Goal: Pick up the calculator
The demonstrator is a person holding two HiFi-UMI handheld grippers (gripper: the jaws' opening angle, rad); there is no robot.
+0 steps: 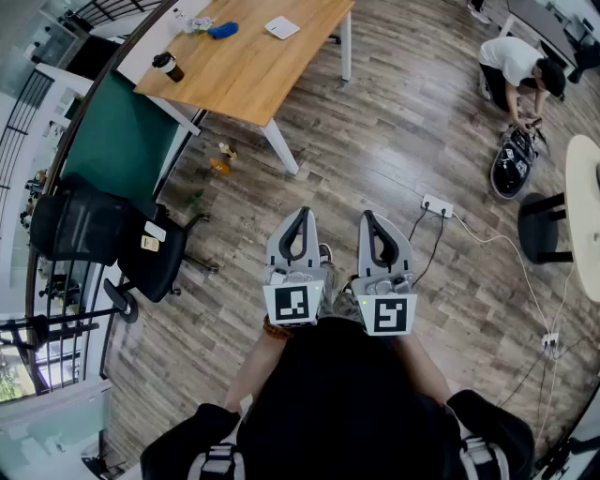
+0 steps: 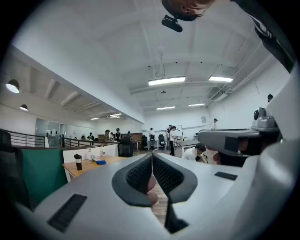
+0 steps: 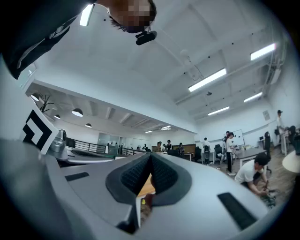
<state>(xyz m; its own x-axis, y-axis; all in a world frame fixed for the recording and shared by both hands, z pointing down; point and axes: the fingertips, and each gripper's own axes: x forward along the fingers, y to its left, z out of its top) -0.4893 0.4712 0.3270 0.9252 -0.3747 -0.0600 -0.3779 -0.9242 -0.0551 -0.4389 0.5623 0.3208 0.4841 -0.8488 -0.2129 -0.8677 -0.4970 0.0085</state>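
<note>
A wooden table (image 1: 246, 70) stands far ahead of me at the upper left. On its far end lies a flat white square thing (image 1: 281, 27) that may be the calculator; it is too small to be sure. My left gripper (image 1: 302, 214) and right gripper (image 1: 367, 217) are held side by side close to my body, over the floor and well short of the table. Both are shut with nothing between the pads. In the left gripper view the left gripper (image 2: 152, 157) points level toward the table (image 2: 89, 165). The right gripper (image 3: 150, 155) tilts slightly upward.
A dark cup (image 1: 168, 66) and a blue thing (image 1: 223, 30) also sit on the table. Two black office chairs (image 1: 155, 253) stand at the left by a green partition (image 1: 122, 141). A power strip (image 1: 437, 205) with cables lies on the floor at the right, where a person (image 1: 514, 67) crouches.
</note>
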